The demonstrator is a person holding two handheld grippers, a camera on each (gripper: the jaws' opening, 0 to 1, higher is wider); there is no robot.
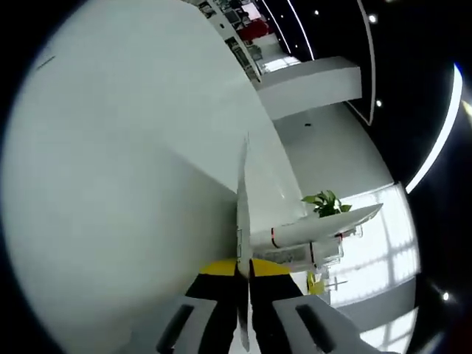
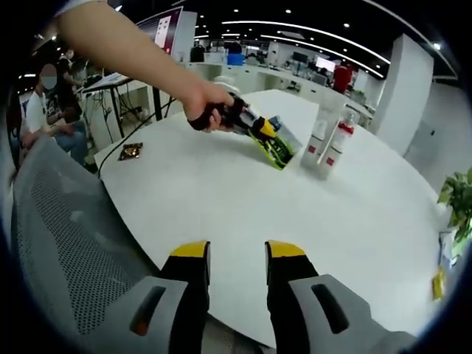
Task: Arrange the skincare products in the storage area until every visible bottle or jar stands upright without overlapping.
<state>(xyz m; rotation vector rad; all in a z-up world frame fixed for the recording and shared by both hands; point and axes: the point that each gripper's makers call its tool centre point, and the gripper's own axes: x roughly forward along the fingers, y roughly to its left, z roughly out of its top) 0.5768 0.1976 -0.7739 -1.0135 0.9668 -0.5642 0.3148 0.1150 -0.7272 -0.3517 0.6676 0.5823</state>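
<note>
I see two white skincare tubes standing upright on far side of white round table, side by side, just touching or nearly so, red bands near lower ends. In left gripper view, same tubes appear sideways from camera roll, close ahead, red bands visible.

My left gripper is clamped on something thin, arm stretched out. My right gripper hangs with jaws parted
</note>
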